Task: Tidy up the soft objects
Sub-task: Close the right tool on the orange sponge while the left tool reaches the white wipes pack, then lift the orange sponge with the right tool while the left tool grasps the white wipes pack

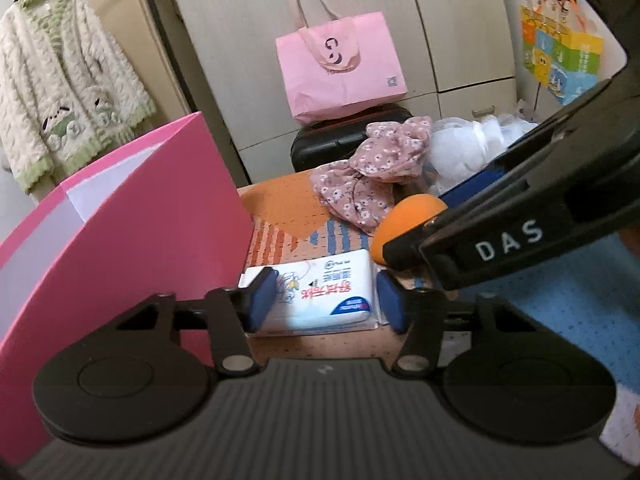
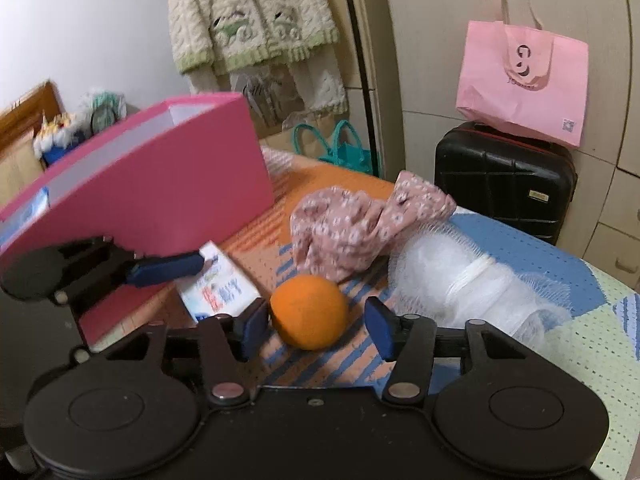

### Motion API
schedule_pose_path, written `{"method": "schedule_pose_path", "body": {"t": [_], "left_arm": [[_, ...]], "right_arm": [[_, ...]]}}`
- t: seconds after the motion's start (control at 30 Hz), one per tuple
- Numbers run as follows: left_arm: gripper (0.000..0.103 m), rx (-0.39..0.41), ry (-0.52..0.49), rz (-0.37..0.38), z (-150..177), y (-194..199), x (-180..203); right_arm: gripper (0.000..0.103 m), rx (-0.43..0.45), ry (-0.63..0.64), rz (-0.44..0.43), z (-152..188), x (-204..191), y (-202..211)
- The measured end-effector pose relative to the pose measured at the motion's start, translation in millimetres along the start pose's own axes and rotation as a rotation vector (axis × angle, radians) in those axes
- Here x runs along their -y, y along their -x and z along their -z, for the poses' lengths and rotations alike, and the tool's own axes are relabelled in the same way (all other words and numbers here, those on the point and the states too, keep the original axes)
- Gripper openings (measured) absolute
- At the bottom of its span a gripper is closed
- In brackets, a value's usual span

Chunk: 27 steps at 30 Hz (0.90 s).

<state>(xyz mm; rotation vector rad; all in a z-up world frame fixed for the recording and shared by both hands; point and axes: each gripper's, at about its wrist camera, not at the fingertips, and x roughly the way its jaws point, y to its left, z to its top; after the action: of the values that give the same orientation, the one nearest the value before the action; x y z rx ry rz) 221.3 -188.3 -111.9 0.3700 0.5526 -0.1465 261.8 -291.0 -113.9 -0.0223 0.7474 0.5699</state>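
The left claw [image 1: 326, 300] clasps a soft, light white plastic tissue pack [image 1: 320, 292] by its 2 long edges — the right claw [image 2: 316, 326] gapes, unclenched, around a squashy orange sponge ball [image 2: 308, 310] best pinched mid-body.

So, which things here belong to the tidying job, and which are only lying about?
Belong to the job:
- tissue pack
- orange sponge
- floral cloth
- white mesh puff
- pink box

Just lying about:
- pink tote bag
- black suitcase
- hanging cardigan

Count on the bed: 1 pink box [image 2: 160, 184], 1 tissue pack [image 1: 320, 292], 1 orange sponge [image 2: 308, 312], 1 floral cloth [image 2: 352, 232], 1 white mesh puff [image 2: 460, 280]. Behind: 1 suitcase [image 2: 504, 184], 1 pink bag [image 2: 520, 84].
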Motion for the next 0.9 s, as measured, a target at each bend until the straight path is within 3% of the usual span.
{"method": "schedule_pose_path", "body": {"t": [0.1, 0.27, 0.6, 0.73, 0.8, 0.83, 0.9], "left_arm": [[0.038, 0.019, -0.035, -0.009, 1.9, 5.0, 4.6], [0.017, 0.037, -0.029, 0.031, 3.1, 14.7, 1.6], [0.016, -0.047, 0.062, 0.065, 7.6, 36.4, -17.8], [0.021, -0.070, 0.118, 0.061, 12.3, 41.5, -23.0], [0.034, -0.078, 0.152, 0.054, 12.4, 40.5, -24.3], [0.051, -0.074, 0.160, 0.047, 11.9, 39.4, -23.6], [0.057, -0.062, 0.171, 0.030, 9.9, 36.1, -19.6]], "right_arm": [[0.044, 0.009, 0.023, 0.000, 2.7, -6.7, 2.8], [0.043, 0.035, 0.075, 0.030, 5.7, -19.4, 16.4], [0.044, 0.079, 0.094, 0.040, 10.6, -28.0, 38.0], [0.044, 0.071, 0.097, 0.043, 6.4, -27.1, 35.0], [0.044, 0.080, 0.082, 0.037, 7.3, -25.3, 37.8], [0.044, 0.087, 0.072, 0.034, 8.3, -24.0, 40.2], [0.044, 0.100, 0.057, 0.029, 13.1, -22.7, 46.0]]}}
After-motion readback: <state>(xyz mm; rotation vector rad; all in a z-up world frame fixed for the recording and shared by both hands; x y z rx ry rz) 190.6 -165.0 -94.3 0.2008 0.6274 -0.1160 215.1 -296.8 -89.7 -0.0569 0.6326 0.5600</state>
